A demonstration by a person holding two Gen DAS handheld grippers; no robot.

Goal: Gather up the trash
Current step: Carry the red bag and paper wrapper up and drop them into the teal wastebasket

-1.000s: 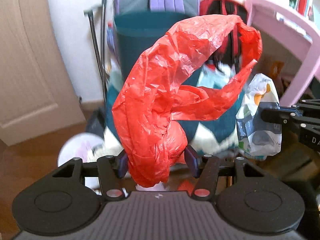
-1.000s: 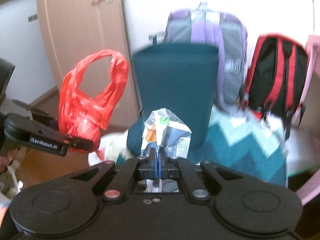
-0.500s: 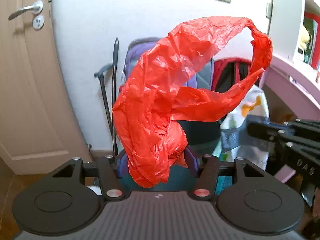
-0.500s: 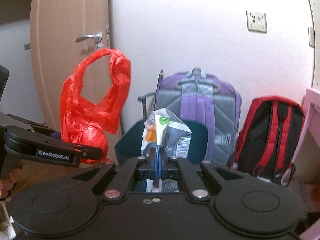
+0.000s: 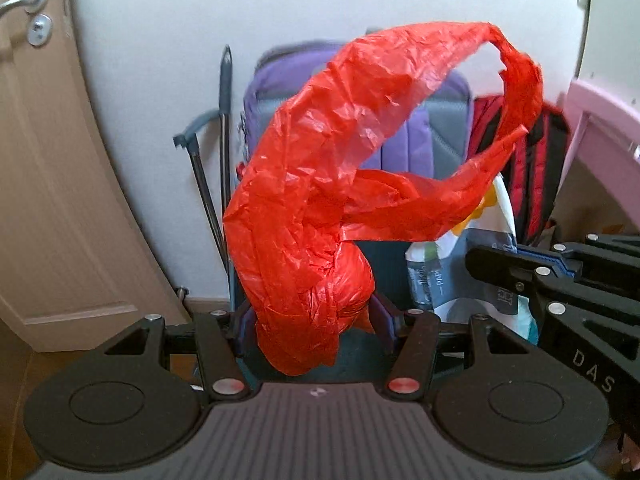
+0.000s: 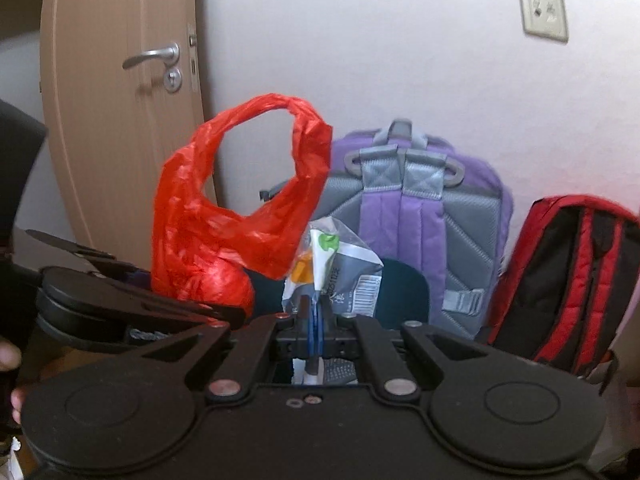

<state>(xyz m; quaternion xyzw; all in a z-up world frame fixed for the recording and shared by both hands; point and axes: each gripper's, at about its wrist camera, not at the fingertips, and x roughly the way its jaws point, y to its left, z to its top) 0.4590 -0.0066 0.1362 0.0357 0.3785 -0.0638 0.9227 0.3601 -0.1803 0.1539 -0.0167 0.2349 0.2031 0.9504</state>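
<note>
My left claw (image 5: 314, 316) grips the bunched red bag (image 5: 320, 216), my right claw (image 6: 316, 312) pinches the crinkly wrapper (image 6: 340, 268) above the far teal bin (image 6: 404, 292); releasing early could drop both beside it.

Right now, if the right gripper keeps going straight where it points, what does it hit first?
Probably the dark teal bin directly past the snack wrapper pinched in the right gripper. The purple backpack stands behind the bin against the wall. Depth is unclear through the fisheye.
</note>
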